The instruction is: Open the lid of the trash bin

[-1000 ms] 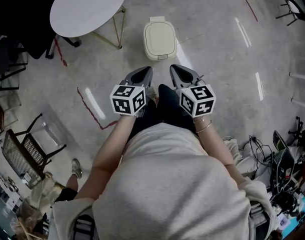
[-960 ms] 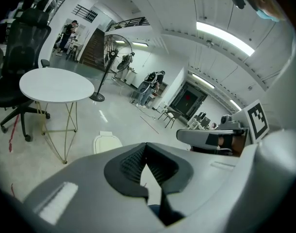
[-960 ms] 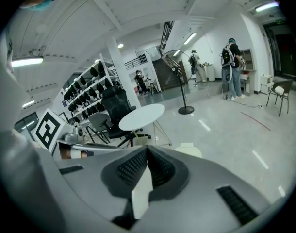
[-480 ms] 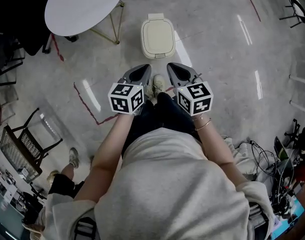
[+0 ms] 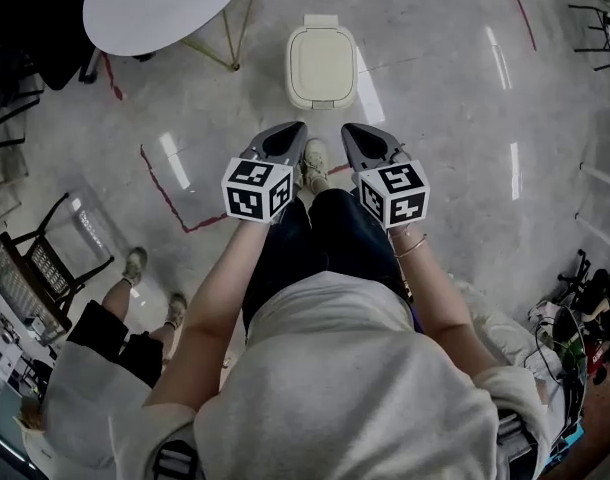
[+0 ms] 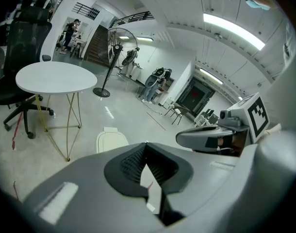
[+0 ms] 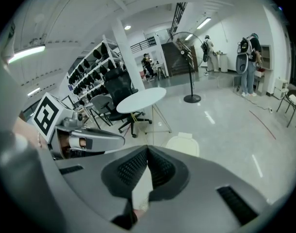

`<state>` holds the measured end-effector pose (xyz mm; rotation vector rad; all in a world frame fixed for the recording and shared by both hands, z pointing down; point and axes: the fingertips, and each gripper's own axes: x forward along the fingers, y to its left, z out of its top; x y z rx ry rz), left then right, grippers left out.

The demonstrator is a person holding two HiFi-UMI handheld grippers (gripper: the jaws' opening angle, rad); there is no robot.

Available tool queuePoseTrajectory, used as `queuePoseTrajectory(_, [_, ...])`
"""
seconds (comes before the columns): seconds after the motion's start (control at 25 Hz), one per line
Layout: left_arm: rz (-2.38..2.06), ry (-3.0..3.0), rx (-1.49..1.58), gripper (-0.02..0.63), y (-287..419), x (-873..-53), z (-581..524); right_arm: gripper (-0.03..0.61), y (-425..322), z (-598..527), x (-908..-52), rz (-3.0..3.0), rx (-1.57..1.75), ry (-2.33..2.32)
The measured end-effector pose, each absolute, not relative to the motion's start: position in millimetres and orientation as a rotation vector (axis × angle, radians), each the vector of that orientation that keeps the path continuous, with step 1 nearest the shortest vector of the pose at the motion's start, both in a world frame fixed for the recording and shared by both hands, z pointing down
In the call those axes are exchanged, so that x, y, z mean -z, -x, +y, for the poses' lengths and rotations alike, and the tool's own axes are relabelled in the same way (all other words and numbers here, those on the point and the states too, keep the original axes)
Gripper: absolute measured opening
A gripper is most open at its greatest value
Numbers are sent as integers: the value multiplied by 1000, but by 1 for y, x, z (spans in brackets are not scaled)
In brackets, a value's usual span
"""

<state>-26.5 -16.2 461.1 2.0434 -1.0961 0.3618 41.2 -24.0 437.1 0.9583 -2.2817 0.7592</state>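
Stepping toward the trash bin (image 5: 321,65) had continued over the last second; a shoe (image 5: 313,164) now showed just short of it. Lid was down. Left gripper (image 5: 293,133) and right gripper (image 5: 351,133) hung short of the bin, jaws together, empty. Judged: approach only, no contact.

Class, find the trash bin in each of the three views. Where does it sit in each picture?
Head view: trash bin at top centre.
Left gripper view: it is low, left of centre.
Right gripper view: it is just right of centre.
Shared landmark: round white table, always to its left.
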Motion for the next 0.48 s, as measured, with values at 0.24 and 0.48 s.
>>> queuePoseTrajectory(0.24, [-1095, -2018, -401, 8, 27, -495, -20, 8, -43, -30, -472, -2237, -696, -903])
queuePoseTrajectory(0.48, [-1104, -1978, -430, 8, 33, -532, -20, 8, -41, -38, -512, -2197, -700, -874])
